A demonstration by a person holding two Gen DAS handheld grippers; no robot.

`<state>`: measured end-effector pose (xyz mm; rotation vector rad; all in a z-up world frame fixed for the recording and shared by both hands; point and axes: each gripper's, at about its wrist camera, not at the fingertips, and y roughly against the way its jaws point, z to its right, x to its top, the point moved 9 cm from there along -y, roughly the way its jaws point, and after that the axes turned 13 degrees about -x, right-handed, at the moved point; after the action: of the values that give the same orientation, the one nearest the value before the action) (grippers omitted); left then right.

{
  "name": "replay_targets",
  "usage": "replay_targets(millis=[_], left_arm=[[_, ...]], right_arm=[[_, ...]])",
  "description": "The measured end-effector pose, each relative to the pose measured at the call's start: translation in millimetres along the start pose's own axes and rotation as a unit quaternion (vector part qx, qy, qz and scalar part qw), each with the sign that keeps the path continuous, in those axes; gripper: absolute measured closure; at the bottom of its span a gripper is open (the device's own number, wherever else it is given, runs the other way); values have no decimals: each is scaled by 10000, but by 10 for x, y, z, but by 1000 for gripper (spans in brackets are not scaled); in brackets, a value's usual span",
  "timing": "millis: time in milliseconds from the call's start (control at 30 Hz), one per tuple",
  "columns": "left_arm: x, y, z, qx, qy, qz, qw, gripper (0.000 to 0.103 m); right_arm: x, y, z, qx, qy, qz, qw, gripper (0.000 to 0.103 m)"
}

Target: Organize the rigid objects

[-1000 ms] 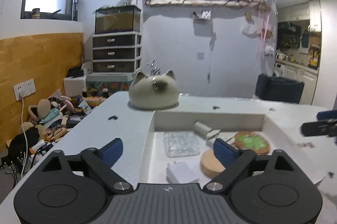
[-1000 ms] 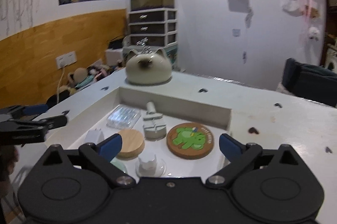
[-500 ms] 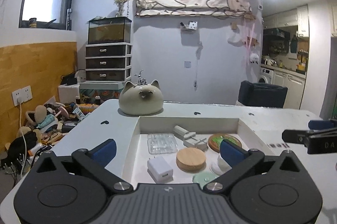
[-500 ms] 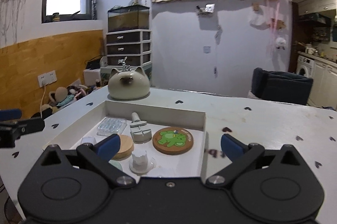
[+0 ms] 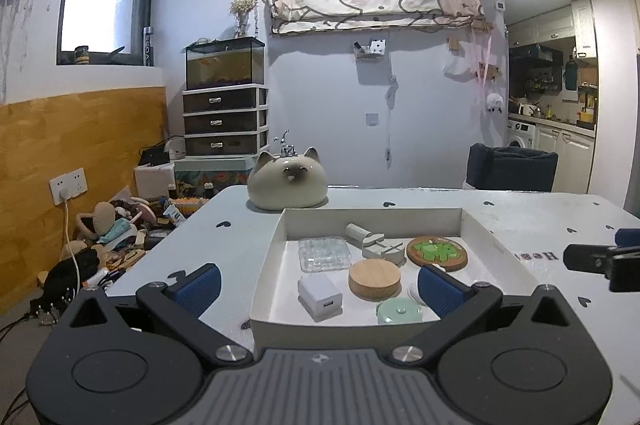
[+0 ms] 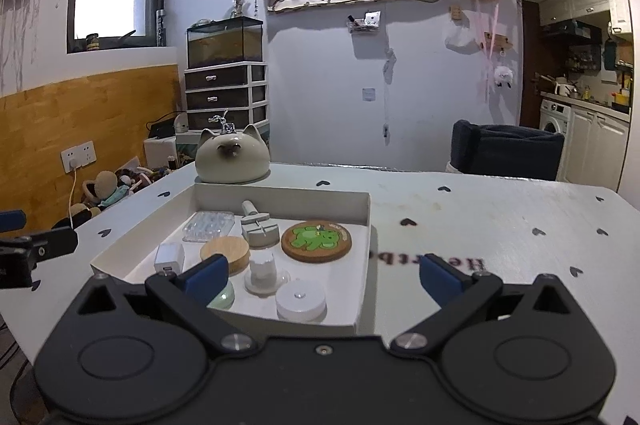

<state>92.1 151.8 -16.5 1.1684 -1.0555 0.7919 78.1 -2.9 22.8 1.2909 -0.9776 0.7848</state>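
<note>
A white shallow tray (image 5: 372,216) (image 6: 365,265) sits on the table and holds several small things: a clear plastic case (image 5: 324,253) (image 6: 209,226), a grey clip-like piece (image 5: 374,244) (image 6: 258,229), a cork coaster with a green frog (image 5: 437,253) (image 6: 316,239), a round wooden lid (image 5: 374,279) (image 6: 225,251), a white charger cube (image 5: 319,297) (image 6: 169,257), a pale green disc (image 5: 399,311), a white suction cup (image 6: 264,275) and a white round puck (image 6: 301,300). My left gripper (image 5: 318,289) is open and empty, held before the tray's near wall. My right gripper (image 6: 322,275) is open and empty, over the tray's near right corner.
A cat-shaped ceramic pot (image 5: 287,181) (image 6: 231,157) stands just behind the tray. The white table (image 6: 500,221) has small dark heart marks. A dark chair (image 5: 511,167) stands behind it. Clutter and toys (image 5: 116,225) lie on the floor at the left.
Both grippers have pulled back and up from the tray, so the whole tray and more of the table show. Both stay open and empty.
</note>
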Motion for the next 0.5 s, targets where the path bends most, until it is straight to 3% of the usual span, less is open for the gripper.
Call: replay_targets(millis=[500], left_arm=[[-85, 4, 180, -112, -79, -95, 9999, 0]], right_arm=[[-133, 118, 151, -244, -92, -91, 9996, 0]])
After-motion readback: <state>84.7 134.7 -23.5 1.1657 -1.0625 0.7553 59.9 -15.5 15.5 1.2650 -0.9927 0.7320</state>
